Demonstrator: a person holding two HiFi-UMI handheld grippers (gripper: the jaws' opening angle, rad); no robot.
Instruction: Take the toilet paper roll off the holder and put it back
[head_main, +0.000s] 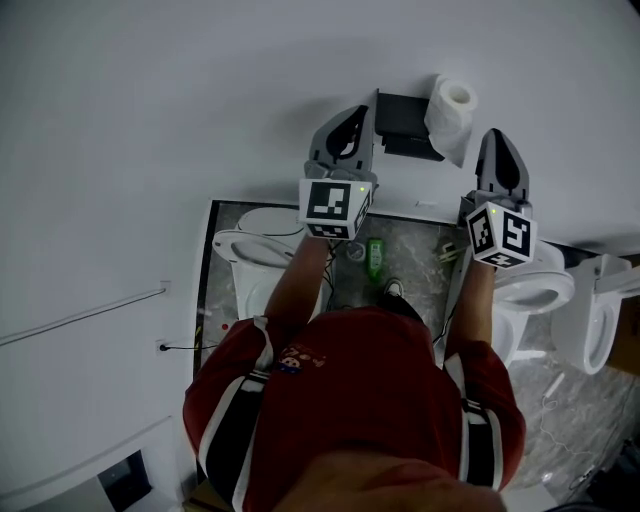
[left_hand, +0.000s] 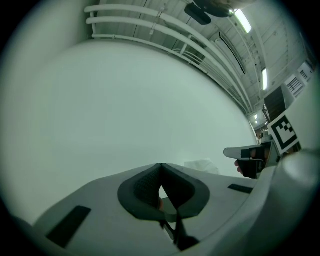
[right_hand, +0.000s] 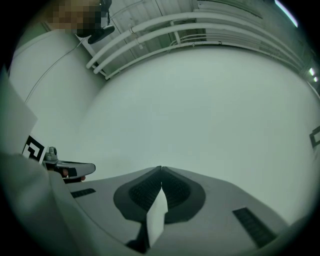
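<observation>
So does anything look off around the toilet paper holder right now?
Yes. The toilet paper roll sits tilted at the right end of the black holder, a loose sheet hanging. And the right hand-held gripper is shut on a white paper strip.

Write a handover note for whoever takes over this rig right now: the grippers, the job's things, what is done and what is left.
Left gripper: jaws shut, nothing held; just left of the holder in the head view.
Right gripper: jaws shut on a thin white scrap, probably paper; just right of the roll.
Toilet paper roll: at the right end of the black holder on the wall, tail hanging; neither gripper holds it.
Done: cannot tell whether the roll has been off yet.
Left: if not, take it off and refit it.
</observation>
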